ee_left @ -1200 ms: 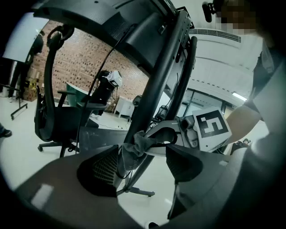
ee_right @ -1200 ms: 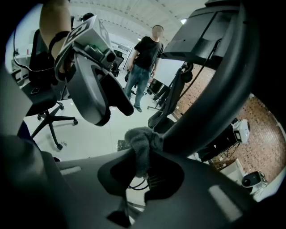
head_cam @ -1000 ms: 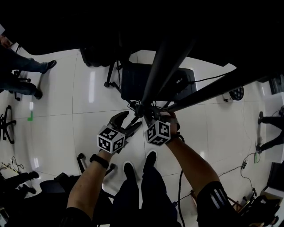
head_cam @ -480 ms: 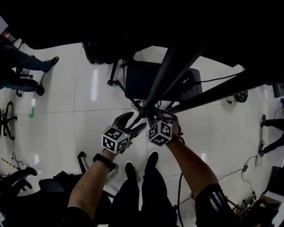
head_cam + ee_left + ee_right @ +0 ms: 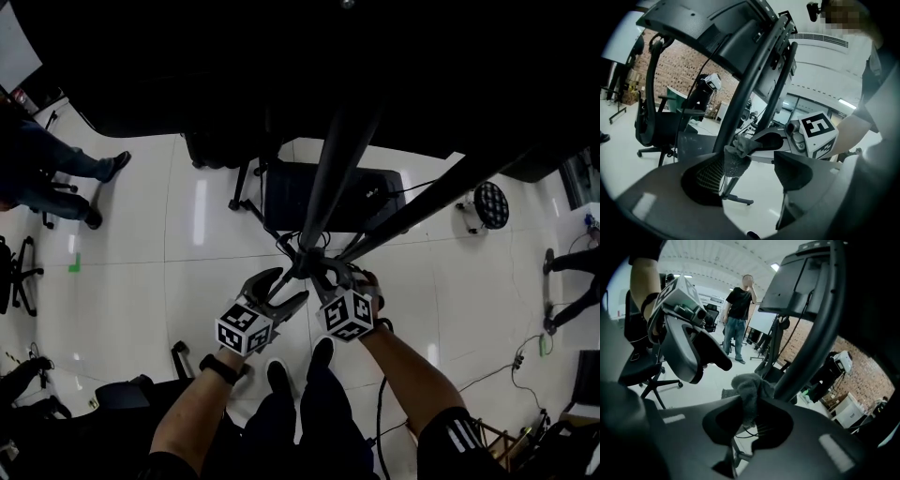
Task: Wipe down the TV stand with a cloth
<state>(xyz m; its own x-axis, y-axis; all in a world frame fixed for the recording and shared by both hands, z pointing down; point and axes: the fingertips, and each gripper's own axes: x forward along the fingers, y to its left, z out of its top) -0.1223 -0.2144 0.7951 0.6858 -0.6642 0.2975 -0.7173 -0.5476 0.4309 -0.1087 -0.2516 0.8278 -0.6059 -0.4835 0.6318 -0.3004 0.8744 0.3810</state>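
Cloth (image 5: 749, 389), grey and bunched, is clamped in your right gripper (image 5: 751, 420) and lies against the TV stand (image 5: 819, 338), on its slanted black pole just ahead of the jaws. Your left gripper (image 5: 754, 171) hangs beside it with its 2 jaws spread and nothing between them, the cloth just beyond its left jaw.

The left gripper (image 5: 749, 172) holds its jaws wide apart, with only pale floor between them. Just beyond, the right gripper (image 5: 757, 141), its marker cube turned to the camera, pinches a grey cloth (image 5: 736, 157) against a slanted black pole (image 5: 745, 89) of the TV stand (image 5: 780, 70). An office chair (image 5: 649, 122) stands at left before a brick wall (image 5: 679, 65).
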